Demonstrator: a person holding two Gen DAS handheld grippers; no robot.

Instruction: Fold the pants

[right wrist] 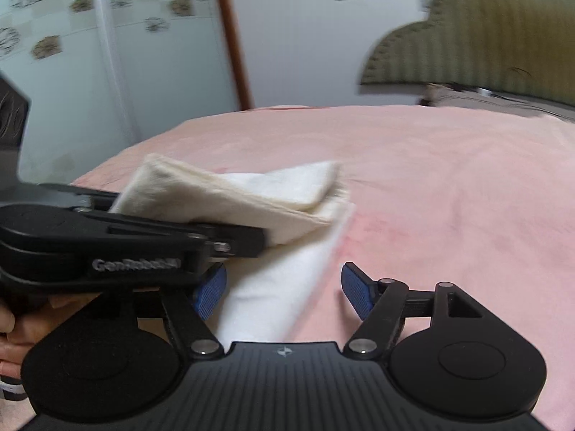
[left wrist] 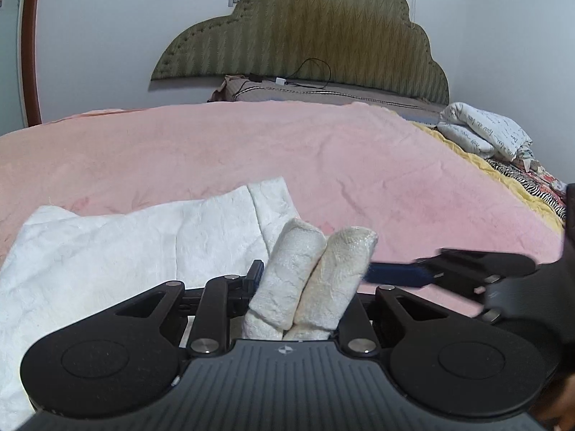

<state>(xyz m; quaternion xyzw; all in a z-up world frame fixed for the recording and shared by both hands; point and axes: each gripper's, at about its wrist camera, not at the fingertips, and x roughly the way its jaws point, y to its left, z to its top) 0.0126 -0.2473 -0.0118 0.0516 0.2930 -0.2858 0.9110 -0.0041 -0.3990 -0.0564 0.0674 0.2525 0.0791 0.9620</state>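
The white pants [left wrist: 107,251] lie crumpled on the pink bed at the left, running under my left gripper [left wrist: 329,237]. White and cream fabric wraps both of its fingers [left wrist: 298,269] and hides the pads. The jaws stand close together, pinching that cloth. From the right wrist view the left gripper [right wrist: 330,194] comes in from the left with the folded cloth bunched at its tip. My right gripper [right wrist: 284,291] is open, its blue pads [right wrist: 212,291] apart. A strip of the pants [right wrist: 273,294] lies between the pads, untouched. Its blue finger [left wrist: 395,276] shows blurred beside the left fingers.
A pink blanket [left wrist: 359,165] covers the bed, with a green padded headboard [left wrist: 323,36] behind. A white quilt with script [left wrist: 481,133] and striped fabric [left wrist: 532,183] lie at the right edge. A wardrobe door [right wrist: 90,54] stands beyond the bed. A hand [right wrist: 21,323] holds the left gripper.
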